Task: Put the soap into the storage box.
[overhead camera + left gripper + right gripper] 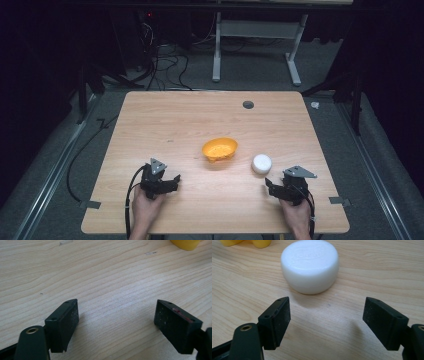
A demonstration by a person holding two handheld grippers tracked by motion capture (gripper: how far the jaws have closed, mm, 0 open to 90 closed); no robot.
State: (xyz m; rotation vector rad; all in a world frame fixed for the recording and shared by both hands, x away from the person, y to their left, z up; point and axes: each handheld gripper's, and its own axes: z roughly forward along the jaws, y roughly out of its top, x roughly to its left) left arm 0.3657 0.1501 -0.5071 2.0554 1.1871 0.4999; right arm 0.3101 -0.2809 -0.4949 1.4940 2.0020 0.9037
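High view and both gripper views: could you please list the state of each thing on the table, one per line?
Orange bowl: upright, open side up, free of both grippers.
White round jar: upright, lid on, right of the bowl, apart from it.
Left gripper: open, nothing between its fingers.
Right gripper: open, facing the jar, not touching it.

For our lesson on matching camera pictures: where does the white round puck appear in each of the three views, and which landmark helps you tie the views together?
High view: the white round puck lies right of centre, just ahead of the right hand-held gripper.
Left gripper view: not in this picture.
Right gripper view: the puck sits at top centre, beyond the open jaws, not between them.
Shared landmark: the yellow bowl, at the top right edge and top left edge of the gripper views.
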